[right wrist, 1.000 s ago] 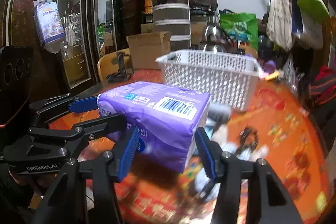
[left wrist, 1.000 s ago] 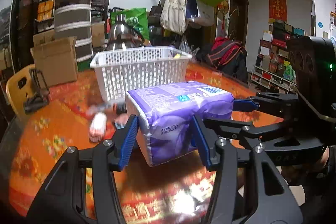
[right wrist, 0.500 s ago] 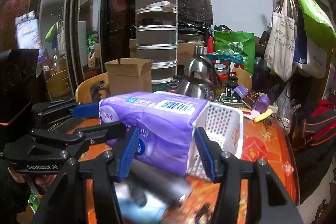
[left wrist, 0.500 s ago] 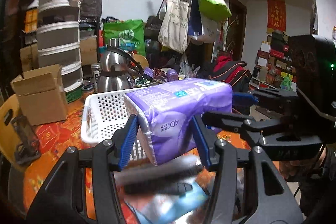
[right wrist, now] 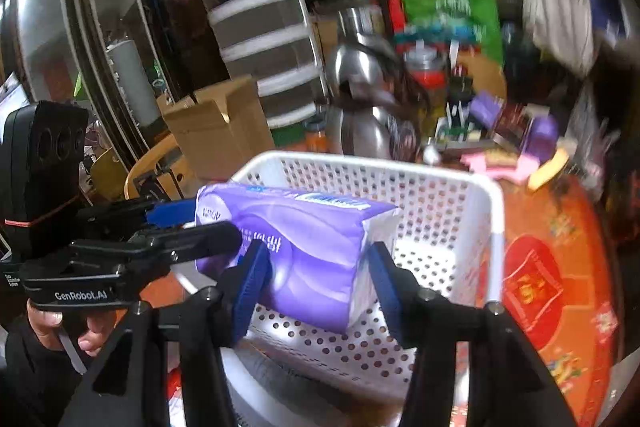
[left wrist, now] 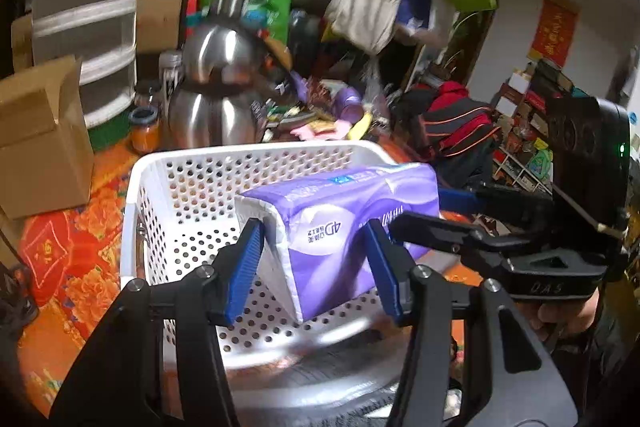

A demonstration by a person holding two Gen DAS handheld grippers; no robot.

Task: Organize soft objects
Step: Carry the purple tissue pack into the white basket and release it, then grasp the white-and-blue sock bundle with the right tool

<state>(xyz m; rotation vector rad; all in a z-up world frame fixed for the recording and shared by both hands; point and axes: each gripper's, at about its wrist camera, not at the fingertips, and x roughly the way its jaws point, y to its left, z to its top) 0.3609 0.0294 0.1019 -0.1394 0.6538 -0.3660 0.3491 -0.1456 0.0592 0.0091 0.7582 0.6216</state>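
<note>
Hovering over the white perforated basket [left wrist: 192, 187] is the purple tissue pack [left wrist: 344, 223], and I grip it from both ends at once. My left gripper [left wrist: 316, 259] is clenched on one short end, its blue pads [left wrist: 244, 263] spread about as wide as the pack and pressed against the wrapper. My right gripper [right wrist: 316, 279] is clamped on the other end the same way, pads [right wrist: 252, 283] flat against the purple film. The pack hangs tilted inside the basket's rim, above the perforated floor; whether its lowest corner touches the floor I cannot tell.

On the wrapper, the left view shows "4D" printed upside down beside small characters too blurred to read. My left tool's body reads "GenRobot.AI" in the right view.

Beyond the basket stand a steel kettle [left wrist: 216, 95], a cardboard box [left wrist: 40, 135] and a green bag [right wrist: 448, 15], all on or past the orange patterned tablecloth [right wrist: 552, 267].
</note>
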